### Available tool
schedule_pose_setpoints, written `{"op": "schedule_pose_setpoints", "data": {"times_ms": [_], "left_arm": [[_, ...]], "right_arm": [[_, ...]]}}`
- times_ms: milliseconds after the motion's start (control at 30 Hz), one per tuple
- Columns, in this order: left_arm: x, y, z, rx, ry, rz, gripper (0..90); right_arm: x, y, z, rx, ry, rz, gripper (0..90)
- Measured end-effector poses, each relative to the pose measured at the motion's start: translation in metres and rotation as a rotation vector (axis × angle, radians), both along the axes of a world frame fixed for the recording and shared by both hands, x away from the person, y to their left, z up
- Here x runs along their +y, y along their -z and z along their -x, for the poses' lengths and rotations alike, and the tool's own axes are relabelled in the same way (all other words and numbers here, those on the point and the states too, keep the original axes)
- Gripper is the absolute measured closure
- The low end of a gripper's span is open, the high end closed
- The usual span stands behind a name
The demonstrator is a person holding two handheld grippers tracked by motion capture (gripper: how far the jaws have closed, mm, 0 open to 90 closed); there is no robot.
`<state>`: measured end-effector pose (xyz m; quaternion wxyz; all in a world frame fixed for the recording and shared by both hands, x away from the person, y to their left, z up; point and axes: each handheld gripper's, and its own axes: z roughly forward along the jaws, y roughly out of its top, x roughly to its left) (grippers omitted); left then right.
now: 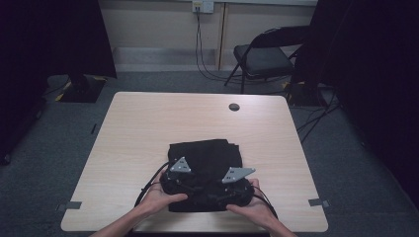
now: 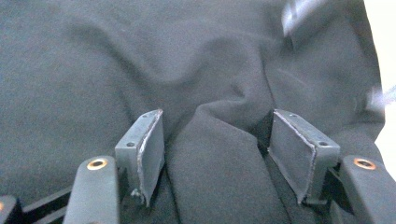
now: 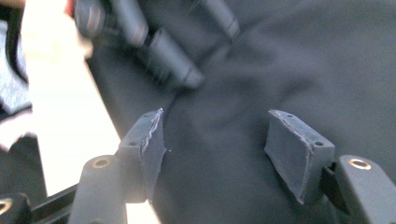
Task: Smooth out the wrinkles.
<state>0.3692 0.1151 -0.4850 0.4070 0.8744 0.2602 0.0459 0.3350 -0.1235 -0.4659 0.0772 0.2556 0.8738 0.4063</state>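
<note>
While both grippers are resting spread apart on the folded black fabric garment (image 1: 207, 160), nothing is actually pinched, and that is where trouble could start. The garment is lying on the pale wooden worktop (image 1: 138, 128), near the edge closest to the person, with the left gripper (image 2: 212, 140) and the right gripper (image 3: 212, 140) sitting side by side on its near portion. In each gripper view a soft ridge of cloth is rising between the jaws, yet the pads are standing clear of it on both sides.

If the jaws are closing on that ridge alone, they may be catching just the top layer, so the fold beneath could be dragging open. Because the grippers are so close together, their bodies and trailing cables could be fouling each other or snagging the cloth. A pull toward the near edge could be sliding the whole bundle off the worktop.

No container is appearing on the worktop.
</note>
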Motion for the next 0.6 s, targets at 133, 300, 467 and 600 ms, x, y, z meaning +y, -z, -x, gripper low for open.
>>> {"op": "schedule_pose_setpoints", "data": {"times_ms": [133,300,467,600], "left_arm": [[-0.002,0.001,-0.003,0.013,0.001,-0.002,34.5],[-0.009,-0.005,-0.006,0.008,0.009,-0.062,34.0],[-0.012,-0.026,0.003,-0.049,0.047,-0.067,37.4],[-0.023,-0.041,0.021,-0.097,0.089,-0.027,37.4]], "right_arm": [[-0.006,-0.012,-0.026,-0.061,0.104,-0.056,40.4],[-0.003,0.010,-0.056,-0.022,0.142,0.002,40.5],[-0.006,0.024,-0.050,0.005,0.145,0.067,40.3],[-0.011,0.022,-0.040,0.011,0.168,0.102,40.3]]}}
